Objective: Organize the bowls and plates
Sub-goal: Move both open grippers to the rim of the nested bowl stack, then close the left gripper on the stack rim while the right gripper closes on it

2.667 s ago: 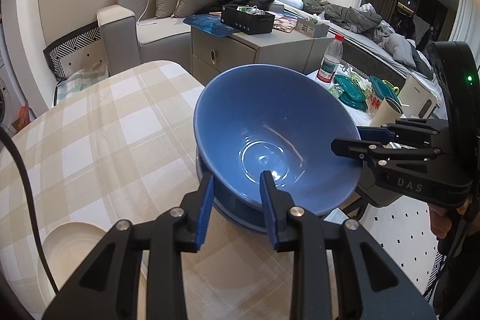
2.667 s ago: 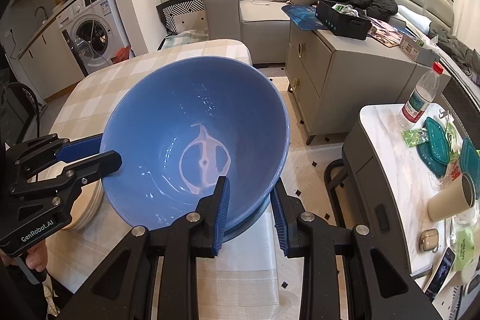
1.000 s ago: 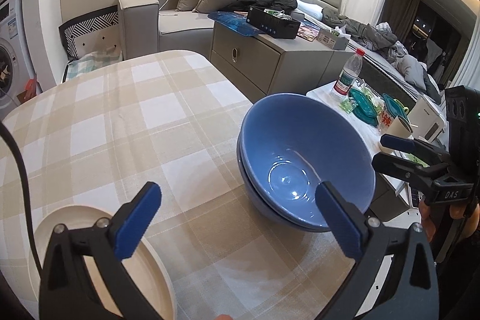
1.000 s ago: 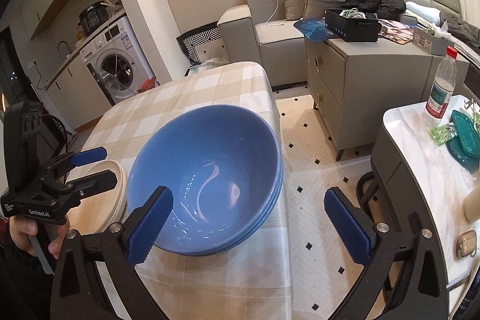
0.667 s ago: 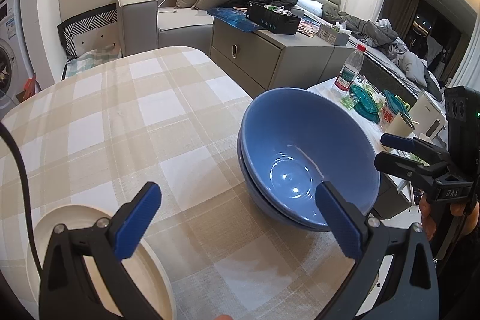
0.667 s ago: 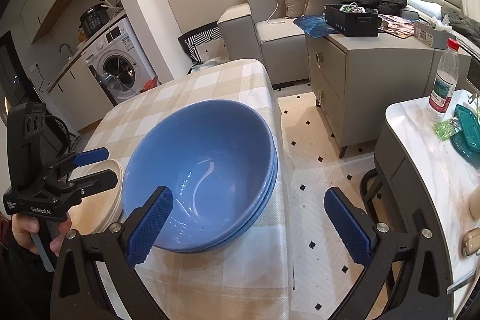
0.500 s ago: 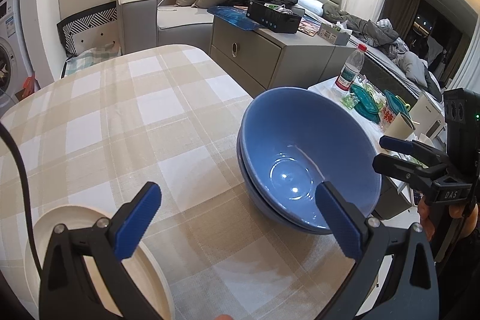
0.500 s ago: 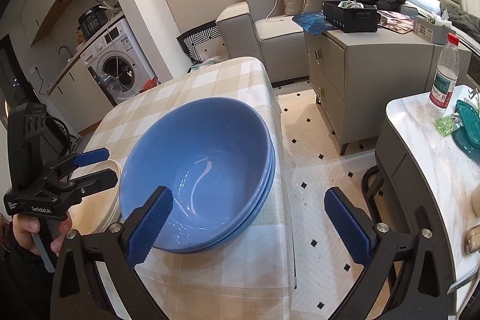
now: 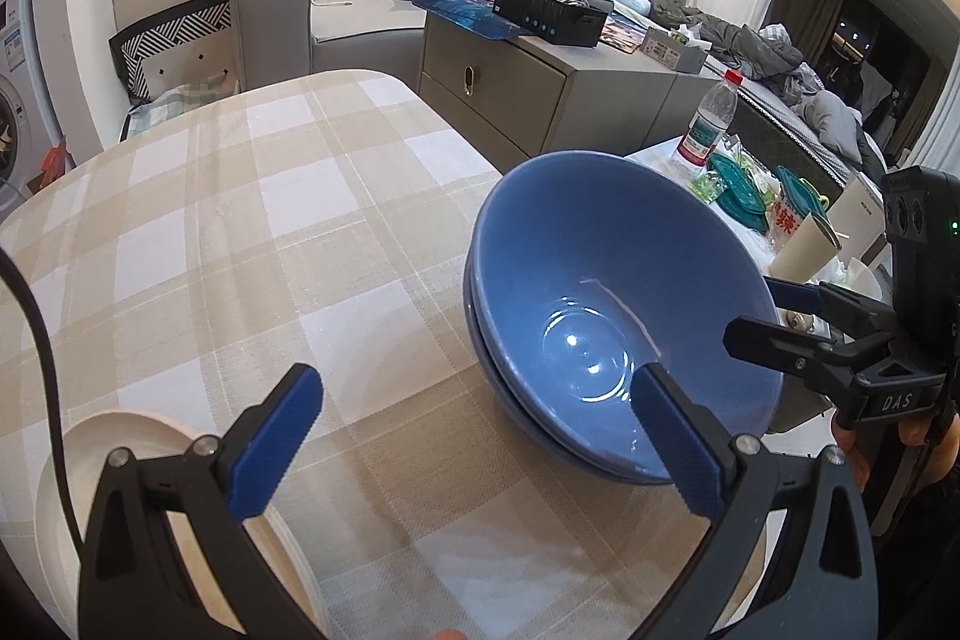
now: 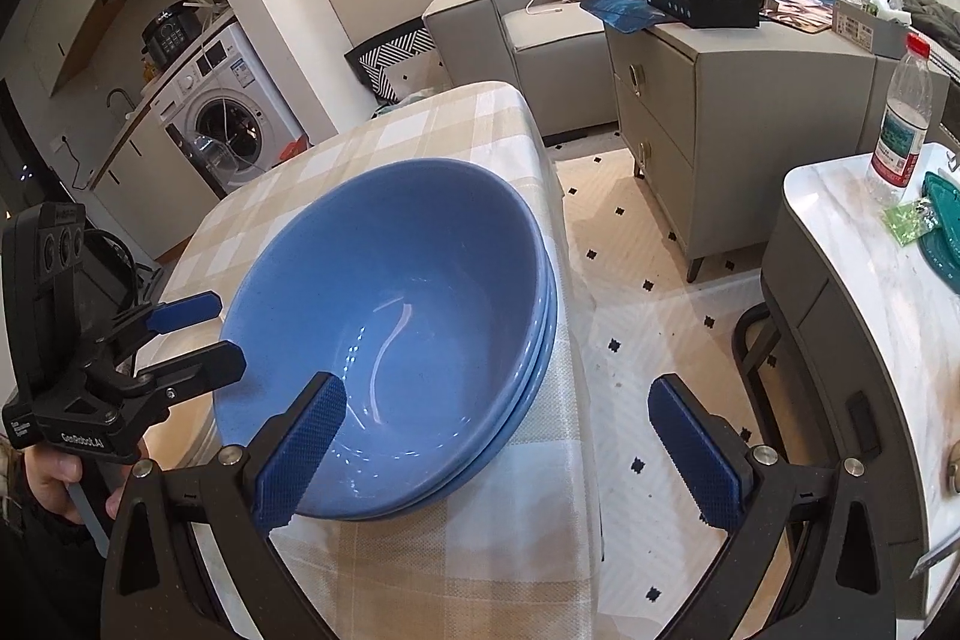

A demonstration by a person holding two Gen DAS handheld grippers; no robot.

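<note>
Two blue bowls (image 9: 612,304) sit nested one inside the other on the checked tablecloth (image 9: 240,232), near the table's right edge; they also show in the right wrist view (image 10: 396,334). A cream plate (image 9: 150,508) lies at the near left, partly behind my left gripper's finger. My left gripper (image 9: 480,442) is open and empty, just short of the bowls. My right gripper (image 10: 498,448) is open and empty, its left finger at the bowls' near rim. Each gripper shows in the other's view, at the bowls' far side.
The table's right edge drops to a tiled floor (image 10: 654,292). A grey cabinet (image 10: 738,100) and a sofa (image 9: 336,16) stand beyond. A white side table (image 10: 870,250) at the right carries a water bottle (image 10: 900,124) and teal lids. A washing machine (image 10: 228,124) stands at the far left.
Both grippers were shut on the upper blue bowl's rim 2.7 s ago; they let go, opened wide and drew back. The bowl now rests nested in the lower one. Little movement since.
</note>
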